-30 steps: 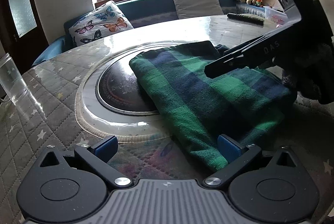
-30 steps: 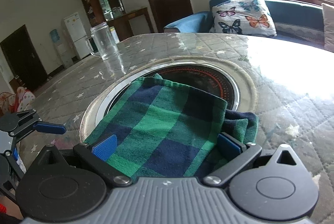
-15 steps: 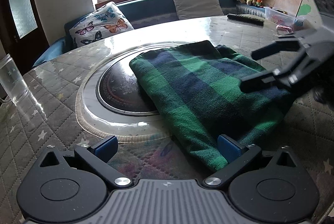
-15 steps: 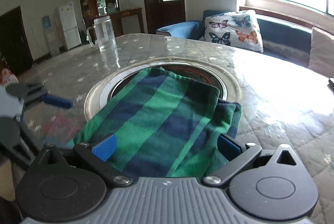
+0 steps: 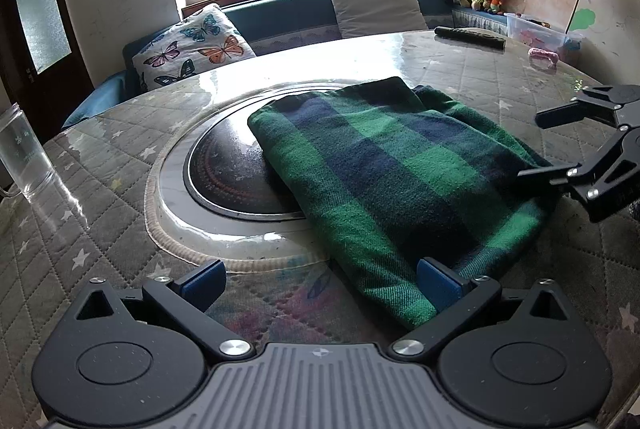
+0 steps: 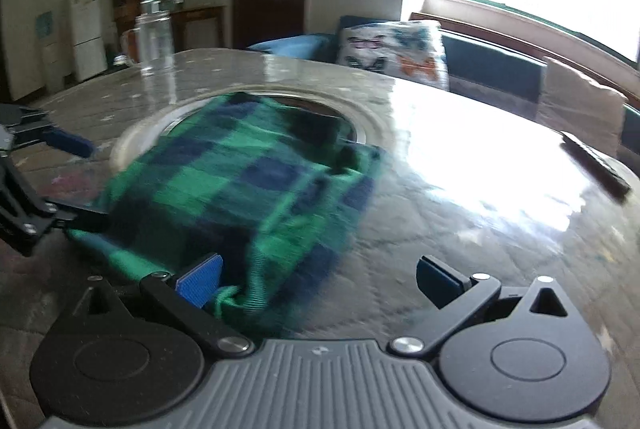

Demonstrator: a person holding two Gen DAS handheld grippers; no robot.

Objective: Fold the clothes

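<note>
A folded green and navy plaid cloth [image 5: 400,169] lies on the round table, partly over the dark centre disc [image 5: 232,181]. My left gripper [image 5: 320,281] is open and empty at the cloth's near corner; its right pad touches the edge. My right gripper [image 6: 318,279] is open and empty at the cloth's other end; the cloth [image 6: 240,185] lies by its left pad. The right gripper also shows in the left wrist view [image 5: 536,145], at the cloth's right edge. The left gripper also shows in the right wrist view [image 6: 76,181].
A glass jug [image 5: 20,153] stands at the table's left edge. A dark remote [image 5: 470,37], a pink item [image 5: 542,57] and a plastic box [image 5: 536,31] sit at the far right. A cushioned bench [image 5: 280,25] runs behind the quilted table cover [image 5: 80,229].
My right gripper has dropped from above the cloth and pulled back to its right edge, swinging its view rightward. The left gripper and cloth have stayed put.
</note>
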